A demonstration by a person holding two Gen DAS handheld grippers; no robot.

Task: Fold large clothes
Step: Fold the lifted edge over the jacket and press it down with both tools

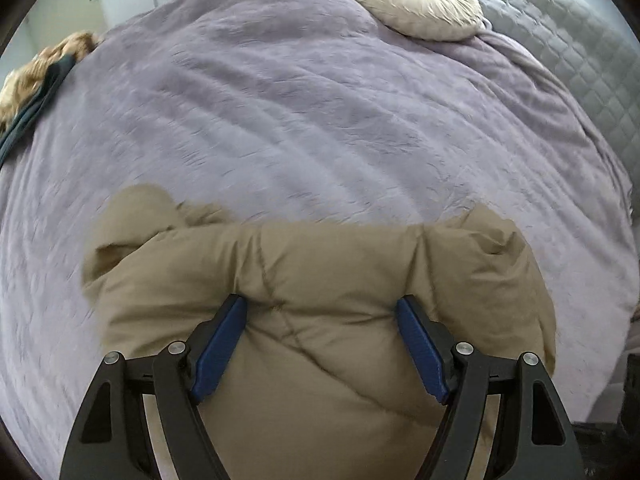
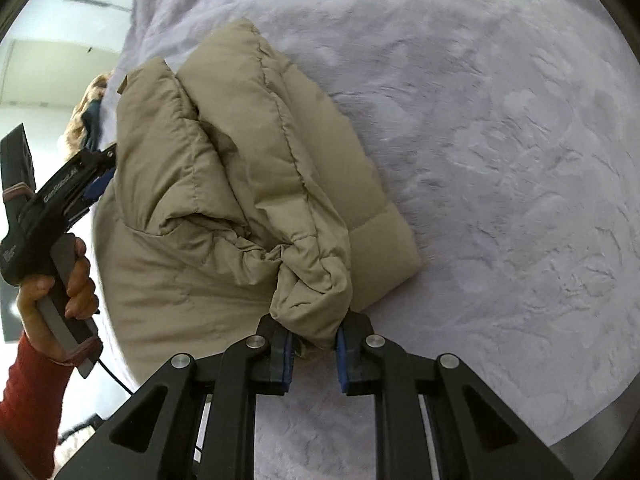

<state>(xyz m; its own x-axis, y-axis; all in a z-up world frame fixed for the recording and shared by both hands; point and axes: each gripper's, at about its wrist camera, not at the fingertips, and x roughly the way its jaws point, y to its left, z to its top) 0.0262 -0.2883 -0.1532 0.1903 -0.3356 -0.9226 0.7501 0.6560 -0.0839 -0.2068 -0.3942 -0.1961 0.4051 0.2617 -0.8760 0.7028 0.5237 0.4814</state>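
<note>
Your left gripper [image 1: 320, 344] has its jaws spread wide around a fat fold of the tan puffy coat [image 1: 320, 280]; your right gripper [image 2: 313, 354] pinches a bunched corner. That small pinch may slip, since the coat is slick and springy. The coat lies on a soft purple blanket [image 1: 300, 112] near a round cream pillow [image 1: 416, 8].

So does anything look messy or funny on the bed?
A little. The tan puffy jacket is bunched and lumpy, not flat, with a scrunched part pinched in the right gripper. The left gripper is open around another puffy part. A furry brown garment is heaped at the blanket's far edge.
</note>
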